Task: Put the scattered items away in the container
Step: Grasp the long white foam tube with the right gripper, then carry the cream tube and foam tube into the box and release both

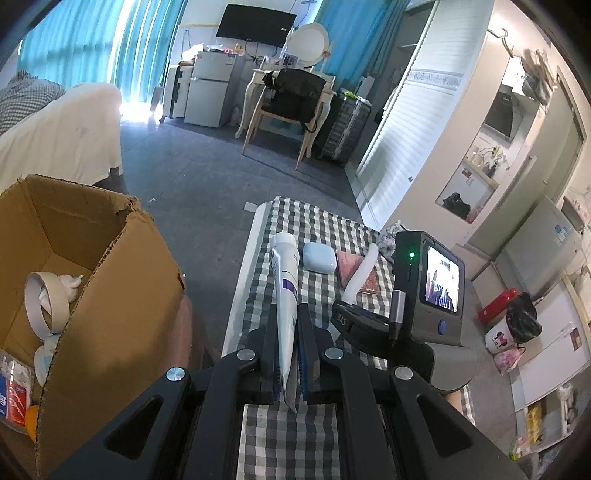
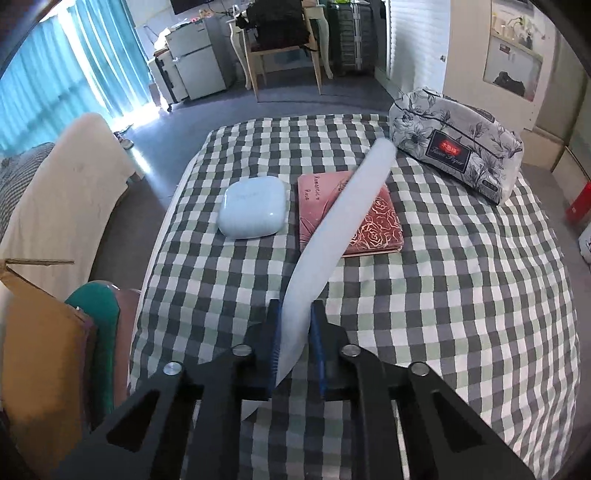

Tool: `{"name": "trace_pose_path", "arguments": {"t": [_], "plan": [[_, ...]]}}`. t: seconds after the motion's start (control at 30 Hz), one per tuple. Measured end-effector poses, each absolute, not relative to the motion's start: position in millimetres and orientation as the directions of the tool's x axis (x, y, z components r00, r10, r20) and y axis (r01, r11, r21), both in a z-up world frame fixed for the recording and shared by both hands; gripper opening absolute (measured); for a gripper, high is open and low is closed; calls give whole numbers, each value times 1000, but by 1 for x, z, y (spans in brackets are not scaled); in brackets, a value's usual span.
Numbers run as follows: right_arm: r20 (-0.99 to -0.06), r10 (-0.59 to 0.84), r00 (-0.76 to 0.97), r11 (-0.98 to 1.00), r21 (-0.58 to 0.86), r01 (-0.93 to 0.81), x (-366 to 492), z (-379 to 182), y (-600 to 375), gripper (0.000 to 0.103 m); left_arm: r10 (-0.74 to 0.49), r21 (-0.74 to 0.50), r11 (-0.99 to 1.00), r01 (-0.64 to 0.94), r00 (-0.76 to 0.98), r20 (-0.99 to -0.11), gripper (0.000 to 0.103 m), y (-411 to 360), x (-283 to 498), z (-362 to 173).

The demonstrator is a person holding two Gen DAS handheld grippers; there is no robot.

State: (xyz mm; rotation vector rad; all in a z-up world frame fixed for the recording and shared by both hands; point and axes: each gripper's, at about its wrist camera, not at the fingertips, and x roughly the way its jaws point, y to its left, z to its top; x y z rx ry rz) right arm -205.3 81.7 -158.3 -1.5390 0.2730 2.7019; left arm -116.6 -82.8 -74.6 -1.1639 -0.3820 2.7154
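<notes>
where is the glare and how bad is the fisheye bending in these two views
Left wrist view: daylight blows out the curtains and the floor under them; the wardrobe bows into a curve; black vignette at the corners. Right wrist view: the same window glare upper left, the checked cloth bulges like a dome, focus stays fairly sharp.

— Where are we?
— In a small lived-in home, a studio flat: we see teal curtains (image 1: 74, 40), a wall television (image 1: 255, 23), a small fridge (image 1: 208, 88), a dressing table with round mirror (image 1: 308, 37).
— And suitcases (image 1: 343, 129), a kitchen nook with extractor hood (image 1: 498, 116).
</notes>
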Motion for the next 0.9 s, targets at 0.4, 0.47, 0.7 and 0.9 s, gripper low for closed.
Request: {"name": "trace_pose_path", "arguments": {"t": [0.4,0.47,0.7,0.9], "plan": [[-853,-98,-513,-995,100,24,-174,-146,77,9,232,-279,-959,-44,-688,-688,7,-75,-111,-70],[-857,-100,-506,-995,72,74,-167,-143,79,9,230,-276,-960,-46,-690,-686,7,-72,-110,-67],[-846,-70,-528,-975,-55,217,-137,-130,96,9,224,-264,-963,-51,-698,-680,7,-61,-104,-62],[-843,-110,-526,-972,-19,232,-130,-128,112,9,218,-253,-966,-55,-698,-682,7,-53,-99,-61]]}}
